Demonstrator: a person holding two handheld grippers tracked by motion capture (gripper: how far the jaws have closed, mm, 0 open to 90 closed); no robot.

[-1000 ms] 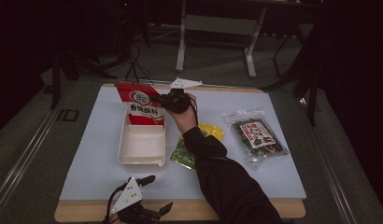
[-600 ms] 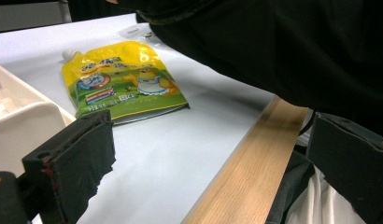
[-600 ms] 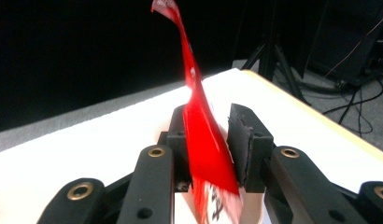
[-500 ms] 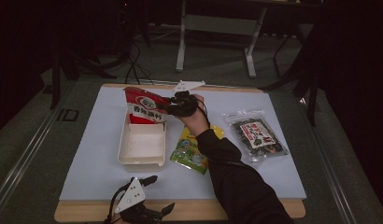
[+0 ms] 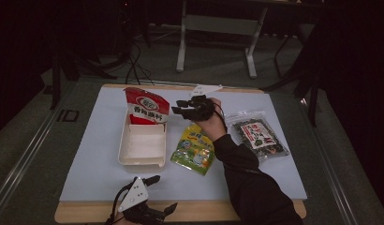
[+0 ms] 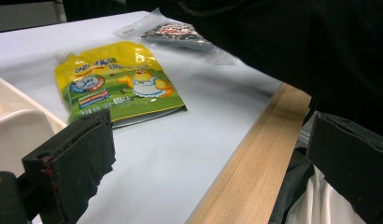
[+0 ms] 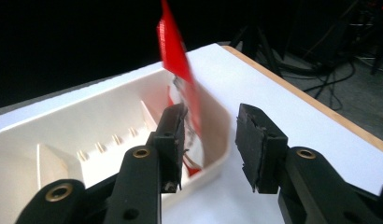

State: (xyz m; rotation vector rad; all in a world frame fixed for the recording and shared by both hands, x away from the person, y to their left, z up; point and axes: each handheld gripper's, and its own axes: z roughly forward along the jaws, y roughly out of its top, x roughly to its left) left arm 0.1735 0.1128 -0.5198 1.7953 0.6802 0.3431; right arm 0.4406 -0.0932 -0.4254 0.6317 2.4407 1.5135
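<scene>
A red snack packet (image 5: 146, 107) stands upright in the far end of a white divided tray (image 5: 139, 161). My right gripper (image 5: 177, 107) hovers just right of the packet, jaws pointing at it. Its jaws have just been opening and nothing is between them. In the right gripper view the red packet (image 7: 178, 60) rises just beyond the left jaw of the right gripper (image 7: 210, 126), inside the tray (image 7: 87, 126). My left gripper (image 5: 166, 192) rests at the table's front edge, open and empty; in its own view the left gripper (image 6: 210, 126) faces a yellow-green pouch (image 6: 119, 84).
The yellow-green pouch (image 5: 193, 149) lies flat right of the tray, under the right forearm. A clear packet of dark seaweed (image 5: 258, 133) lies at the right. The white mat ends at a wooden table edge (image 6: 255, 163). A metal stand (image 5: 213, 28) is beyond the table.
My right gripper let go of the red packet and drew back to the right. The packet now stands in the tray's far end. The left gripper has not moved.
</scene>
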